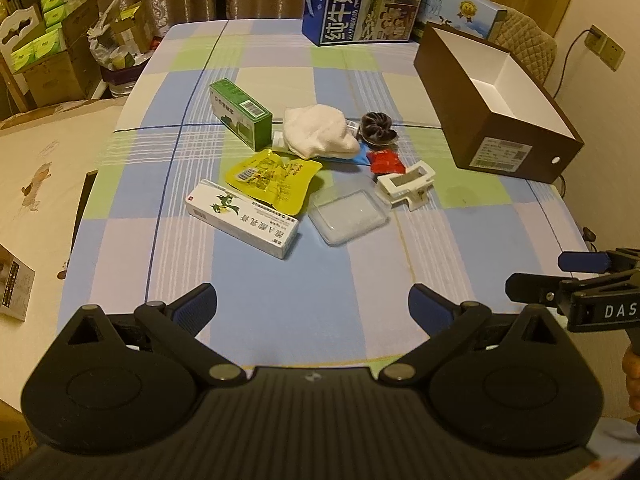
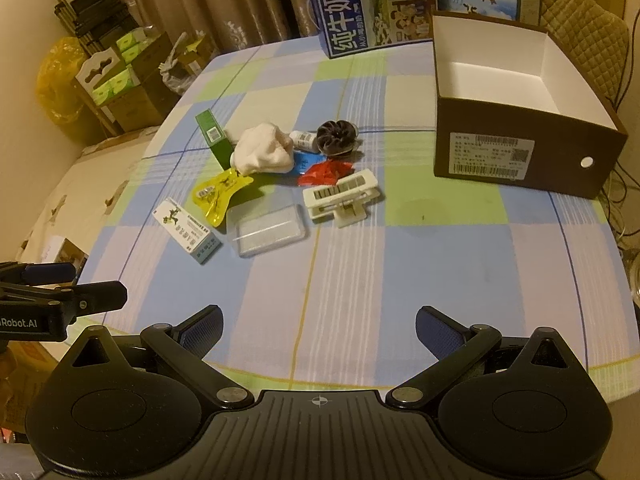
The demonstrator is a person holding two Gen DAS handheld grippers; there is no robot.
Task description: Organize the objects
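the brown box (image 2: 520, 148) sits on the far right of the table, open on top, white inside, with nothing in it. a small clear plastic tub (image 2: 266, 228) lies in the middle, and it looks empty too.

the pile of little things is in the middle of the table, well apart from the brown box: a green box (image 1: 242, 114), a white cloth (image 1: 318, 132), a yellow packet (image 1: 274, 178), a white medicine box (image 1: 244, 218), a dark round thing (image 2: 336, 136), a red packet (image 2: 324, 172) and a white clip (image 2: 340, 196).

the right wrist view shows a small white bottle (image 2: 304, 140) between the cloth and the dark round thing. the left wrist view shows only a bit of it.

the left gripper (image 1: 312, 306) is spread wide with nothing in it, over the near edge. the right gripper (image 2: 318, 326) is spread wide too, with nothing in it.

the table has a checked cloth (image 1: 280, 280) in blue, green and pale squares. blue milk cartons (image 1: 360, 4) stand at the far edge. curtains (image 2: 240, 0) hang behind, and cardboard boxes (image 1: 52, 48) are stacked far left.
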